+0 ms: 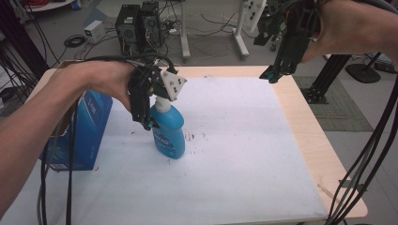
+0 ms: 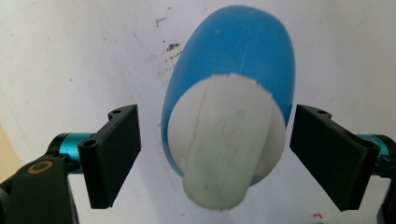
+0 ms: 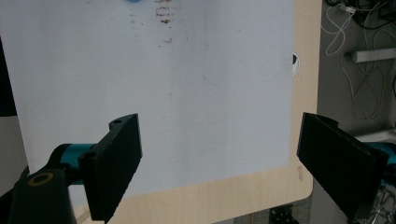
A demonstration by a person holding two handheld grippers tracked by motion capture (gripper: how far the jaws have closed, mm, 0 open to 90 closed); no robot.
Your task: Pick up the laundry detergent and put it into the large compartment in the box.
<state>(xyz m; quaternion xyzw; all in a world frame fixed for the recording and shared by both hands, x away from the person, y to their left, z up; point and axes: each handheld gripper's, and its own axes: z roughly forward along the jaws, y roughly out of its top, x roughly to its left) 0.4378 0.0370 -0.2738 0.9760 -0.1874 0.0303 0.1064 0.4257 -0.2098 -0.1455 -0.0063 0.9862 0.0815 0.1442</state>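
I am holding my left gripper (image 2: 215,154) over the upright blue bottle (image 1: 168,133) on the table (image 1: 300,136), fingers (image 2: 114,154) wide either side of its white cap (image 2: 226,140), not touching. My right gripper (image 3: 219,163) is hovering high, fingers wide.

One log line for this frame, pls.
left hand-held gripper: open, straddling blue bottle white cap, no contact | right hand-held gripper: open, raised, holding nothing
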